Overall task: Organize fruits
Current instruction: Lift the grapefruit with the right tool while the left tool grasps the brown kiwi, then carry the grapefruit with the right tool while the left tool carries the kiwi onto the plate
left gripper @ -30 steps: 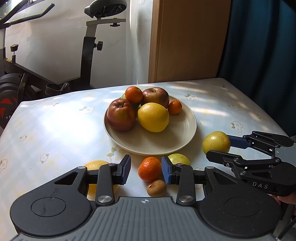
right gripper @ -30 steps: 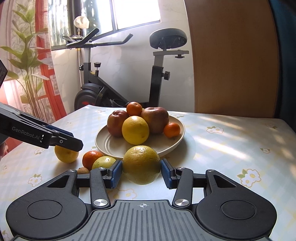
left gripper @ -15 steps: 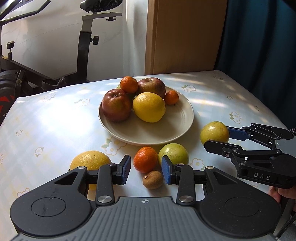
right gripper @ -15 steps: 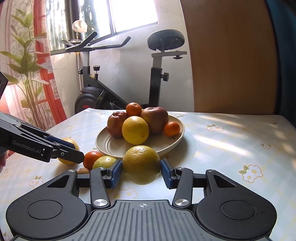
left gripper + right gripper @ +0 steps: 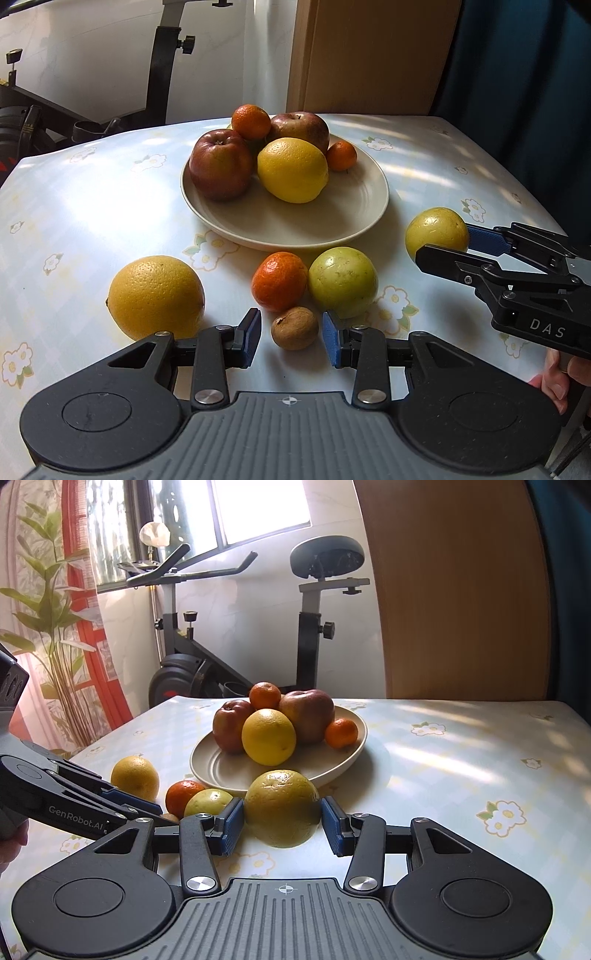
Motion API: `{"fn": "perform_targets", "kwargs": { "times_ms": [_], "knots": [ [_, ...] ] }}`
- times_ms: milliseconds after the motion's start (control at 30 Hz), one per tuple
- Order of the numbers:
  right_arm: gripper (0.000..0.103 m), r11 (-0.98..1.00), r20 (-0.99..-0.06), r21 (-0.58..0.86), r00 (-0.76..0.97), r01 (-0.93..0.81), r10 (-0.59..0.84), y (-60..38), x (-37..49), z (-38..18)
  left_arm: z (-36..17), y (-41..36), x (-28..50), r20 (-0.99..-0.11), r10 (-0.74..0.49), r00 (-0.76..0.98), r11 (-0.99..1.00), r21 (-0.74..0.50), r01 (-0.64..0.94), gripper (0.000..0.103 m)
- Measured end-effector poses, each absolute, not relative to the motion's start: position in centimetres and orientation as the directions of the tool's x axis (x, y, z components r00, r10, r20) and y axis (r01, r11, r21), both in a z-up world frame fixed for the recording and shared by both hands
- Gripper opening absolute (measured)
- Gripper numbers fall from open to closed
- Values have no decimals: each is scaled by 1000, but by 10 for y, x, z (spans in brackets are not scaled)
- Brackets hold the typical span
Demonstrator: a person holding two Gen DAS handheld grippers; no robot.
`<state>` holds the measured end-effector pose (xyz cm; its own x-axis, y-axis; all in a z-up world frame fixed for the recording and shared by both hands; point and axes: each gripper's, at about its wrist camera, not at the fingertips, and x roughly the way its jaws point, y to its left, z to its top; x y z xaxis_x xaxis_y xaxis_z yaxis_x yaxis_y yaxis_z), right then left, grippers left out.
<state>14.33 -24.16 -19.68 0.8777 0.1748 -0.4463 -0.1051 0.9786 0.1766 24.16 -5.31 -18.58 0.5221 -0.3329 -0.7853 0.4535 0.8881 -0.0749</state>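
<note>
A beige plate (image 5: 295,229) holds two red apples, a yellow orange and two mandarins. In front of it on the table lie a big yellow orange (image 5: 155,295), a mandarin (image 5: 279,281), a green fruit (image 5: 342,282) and a small brown fruit (image 5: 294,328). My left gripper (image 5: 291,338) is open and low over the table, with the brown fruit between its blue pads and a gap on each side. My right gripper (image 5: 282,823) is shut on a yellow-green fruit (image 5: 282,806) that rests on the table just before the plate (image 5: 347,753). The left wrist view shows that fruit (image 5: 434,229) at right.
The flowered tablecloth (image 5: 461,760) runs to the right and far edges. An exercise bike (image 5: 314,620) stands behind the table, a plant (image 5: 51,627) at far left and a wooden panel (image 5: 461,590) behind right. A hand (image 5: 557,376) holds the right gripper's handle.
My left gripper has sunk and tipped down toward the loose fruits, so the small brown fruit now sits between its pads. The right gripper and its fruit have not moved.
</note>
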Motion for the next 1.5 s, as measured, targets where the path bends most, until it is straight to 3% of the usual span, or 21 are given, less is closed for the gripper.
{"fn": "perform_targets", "kwargs": {
  "times_ms": [267, 333, 500, 867, 1233, 1500],
  "knots": [
    [42, 979, -449, 178, 877, -103, 174, -242, 144, -198, -193, -54, 244, -789, -328, 519, 892, -77, 446, 38],
    [42, 979, -448, 178, 877, -104, 174, -242, 144, -198, -192, -53, 244, -785, -338, 519, 890, -88, 447, 30],
    [42, 978, -449, 179, 876, -103, 174, -242, 144, -197, -188, -53, 234, -768, -347, 539, 884, -76, 460, 30],
    [42, 982, -436, 149, 884, -114, 169, -232, 139, -182, -142, -38, 219, -681, -373, 630, 890, -70, 451, 30],
    [42, 988, -392, 112, 909, -109, 145, -239, 142, -132, -94, -35, 228, -600, -406, 689, 886, -73, 458, 30],
    [42, 987, -428, 87, 890, -132, 156, -245, 183, -116, -89, -37, 262, -616, -401, 678, 888, -80, 452, 30]
  ]
}}
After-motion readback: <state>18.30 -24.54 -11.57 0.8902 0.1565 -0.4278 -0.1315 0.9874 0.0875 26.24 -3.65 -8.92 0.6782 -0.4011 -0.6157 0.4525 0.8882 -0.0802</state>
